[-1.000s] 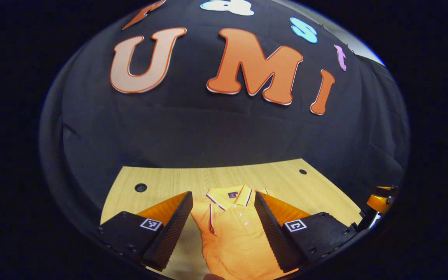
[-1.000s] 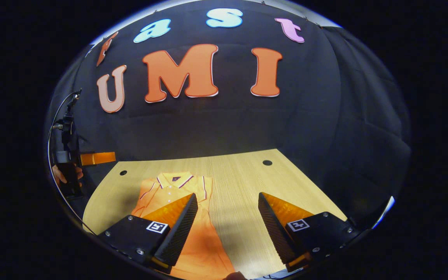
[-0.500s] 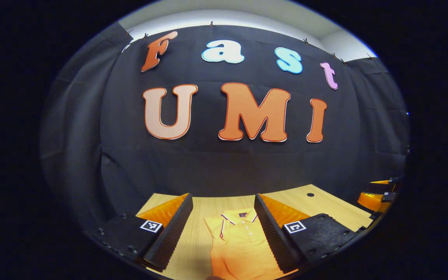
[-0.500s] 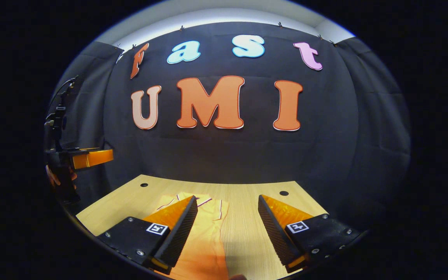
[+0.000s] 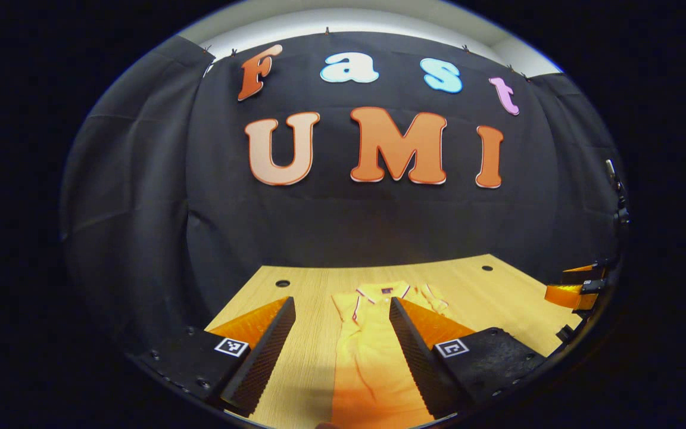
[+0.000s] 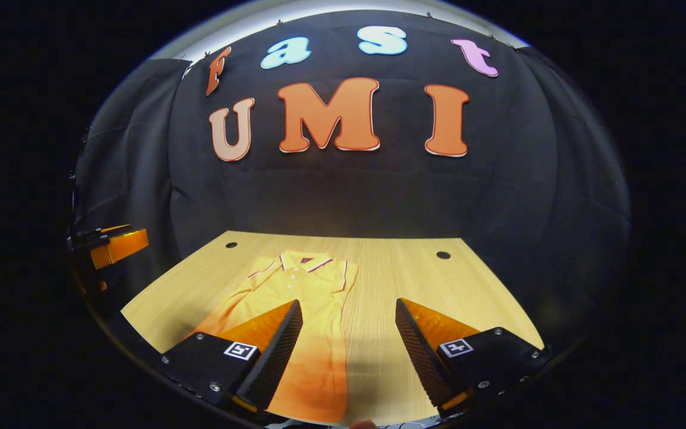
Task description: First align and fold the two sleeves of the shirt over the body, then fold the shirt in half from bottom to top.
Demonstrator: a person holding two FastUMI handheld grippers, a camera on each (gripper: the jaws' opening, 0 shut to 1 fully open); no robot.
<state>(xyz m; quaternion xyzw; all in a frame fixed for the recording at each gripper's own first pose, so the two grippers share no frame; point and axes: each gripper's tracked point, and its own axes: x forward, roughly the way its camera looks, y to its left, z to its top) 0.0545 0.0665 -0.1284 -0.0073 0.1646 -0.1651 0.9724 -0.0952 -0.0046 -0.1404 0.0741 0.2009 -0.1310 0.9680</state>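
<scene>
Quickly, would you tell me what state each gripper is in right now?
Left gripper: open, holding nothing, above the orange shirt.
Right gripper: open, holding nothing, above the shirt's edge and the table.

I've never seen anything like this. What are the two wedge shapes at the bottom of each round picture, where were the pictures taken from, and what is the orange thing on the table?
Each picture comes from a camera riding on a hand-held gripper. The wedges are that gripper's two fingers: the left gripper and the right gripper, both open and holding nothing. On the light wooden table lies an orange polo shirt with striped collar, collar toward the black cloth wall, sleeves apparently folded in. The orange part at the left gripper view's edge seems to be the other gripper.
</scene>
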